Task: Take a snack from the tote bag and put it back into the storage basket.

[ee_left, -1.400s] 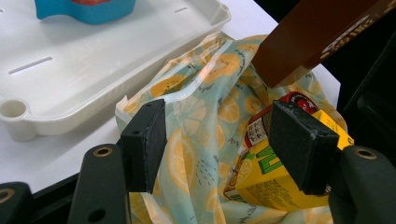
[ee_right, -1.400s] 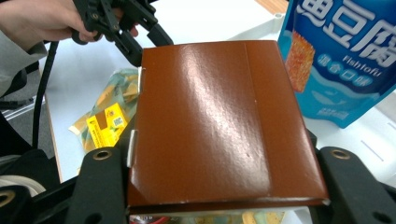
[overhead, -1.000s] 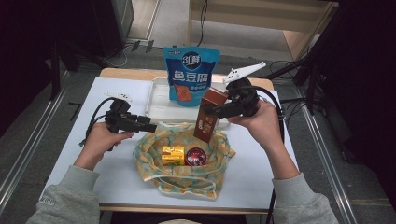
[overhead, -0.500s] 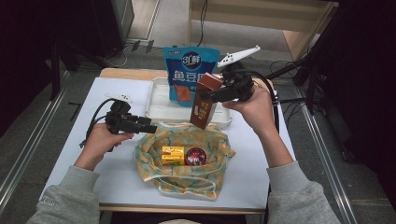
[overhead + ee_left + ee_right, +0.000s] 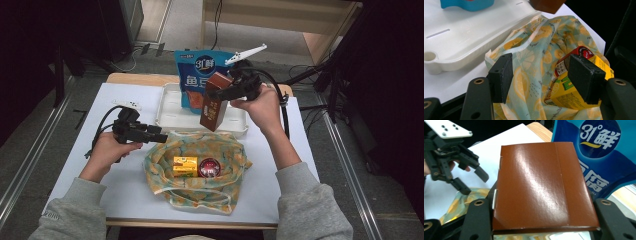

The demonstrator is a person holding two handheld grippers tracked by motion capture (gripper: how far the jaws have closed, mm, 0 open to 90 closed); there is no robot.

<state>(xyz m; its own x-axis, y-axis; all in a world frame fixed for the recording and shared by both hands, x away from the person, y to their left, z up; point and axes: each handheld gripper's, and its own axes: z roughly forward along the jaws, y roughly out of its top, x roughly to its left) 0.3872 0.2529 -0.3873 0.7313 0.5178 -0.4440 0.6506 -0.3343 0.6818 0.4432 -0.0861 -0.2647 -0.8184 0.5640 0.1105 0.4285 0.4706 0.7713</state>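
Right gripper (image 5: 223,93) raised over the tray (image 5: 167,116), clamped on brown box (image 5: 214,101) hanging tilted between its jaws. Left gripper (image 5: 161,135) level beside bag (image 5: 230,159), jaws apart, holding nothing.

A white table (image 5: 75,150) with a wooden edge stands on a grey floor (image 5: 30,145). Metal rails (image 5: 27,165) run along the floor left and right of it. At the far side stands a pale wooden cabinet (image 5: 280,17), with black cables (image 5: 150,50) lying on the floor near it. A dark stand (image 5: 335,75) rises at the far right. The room's left and right sides lie in shadow; light falls on the table.
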